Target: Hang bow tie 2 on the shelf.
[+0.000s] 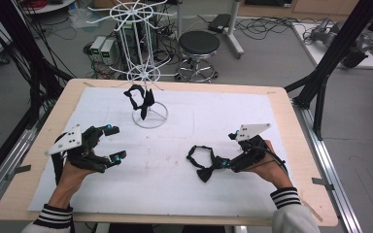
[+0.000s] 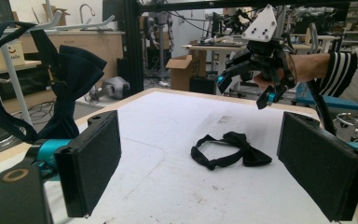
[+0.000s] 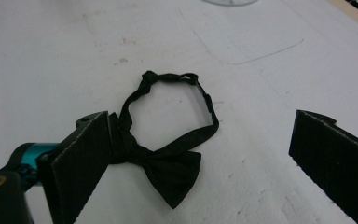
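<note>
Black bow tie [image 3: 168, 163] flat on white mat [image 1: 175, 179], between wide-open right gripper [image 3: 205, 158] jaws; soft, light, floppy, likely best pinched at central knot. Left gripper [image 1: 111, 143] open, well apart.

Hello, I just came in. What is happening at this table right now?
A person holds a gripper in each hand over a white mat. The right gripper is open around a black bow tie lying flat on the mat, not yet gripping it. The left gripper is open and holds nothing. Another bow tie hangs on the white wire rack.
</note>
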Motion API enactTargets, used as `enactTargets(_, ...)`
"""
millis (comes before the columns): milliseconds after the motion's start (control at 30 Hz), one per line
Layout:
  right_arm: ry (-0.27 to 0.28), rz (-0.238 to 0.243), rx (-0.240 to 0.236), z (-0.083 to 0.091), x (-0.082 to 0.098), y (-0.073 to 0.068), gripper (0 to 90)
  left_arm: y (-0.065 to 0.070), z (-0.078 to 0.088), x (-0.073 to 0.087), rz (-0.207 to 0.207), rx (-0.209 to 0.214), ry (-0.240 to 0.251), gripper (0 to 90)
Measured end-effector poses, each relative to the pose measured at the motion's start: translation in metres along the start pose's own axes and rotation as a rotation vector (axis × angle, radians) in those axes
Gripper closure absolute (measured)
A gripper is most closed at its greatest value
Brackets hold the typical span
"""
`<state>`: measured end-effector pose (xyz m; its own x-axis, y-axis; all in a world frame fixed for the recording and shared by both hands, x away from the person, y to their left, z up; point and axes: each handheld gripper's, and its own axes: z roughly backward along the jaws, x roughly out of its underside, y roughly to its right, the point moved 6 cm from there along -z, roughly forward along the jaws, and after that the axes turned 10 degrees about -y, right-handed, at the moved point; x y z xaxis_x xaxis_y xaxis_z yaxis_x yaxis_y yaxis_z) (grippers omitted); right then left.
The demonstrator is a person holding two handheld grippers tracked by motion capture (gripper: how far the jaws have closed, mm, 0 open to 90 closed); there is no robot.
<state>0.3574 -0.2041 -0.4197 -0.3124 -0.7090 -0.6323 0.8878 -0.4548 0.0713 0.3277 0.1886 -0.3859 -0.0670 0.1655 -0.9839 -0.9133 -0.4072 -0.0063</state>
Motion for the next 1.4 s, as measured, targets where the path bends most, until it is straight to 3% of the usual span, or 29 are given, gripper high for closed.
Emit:
enactTargets(133,-0.060,0.037,-0.006,-0.006,0.000,0.001,5.4,0.000,0.000,0.000,-0.003,-0.001,-0.002,14.1)
enactTargets(533,-0.165,0.094,-0.043,-0.023,0.004,0.001,5.6,0.000,-0.001,0.000,-0.003,0.001,-0.007,14.0)
enactTargets(800,-0.239,0.121,-0.067,-0.034,0.007,-0.002,13.9,-0.001,0.000,0.001,-0.003,-0.010,-0.009,14.0)
enactTargets(1000,-0.271,0.141,-0.071,-0.039,0.009,-0.001,15.3,-0.001,-0.001,0.001,0.000,-0.008,-0.012,14.0)
enactTargets(1400,-0.338,0.174,-0.125,-0.049,0.014,-0.005,22.5,-0.001,-0.002,0.003,0.002,-0.009,-0.019,14.0)
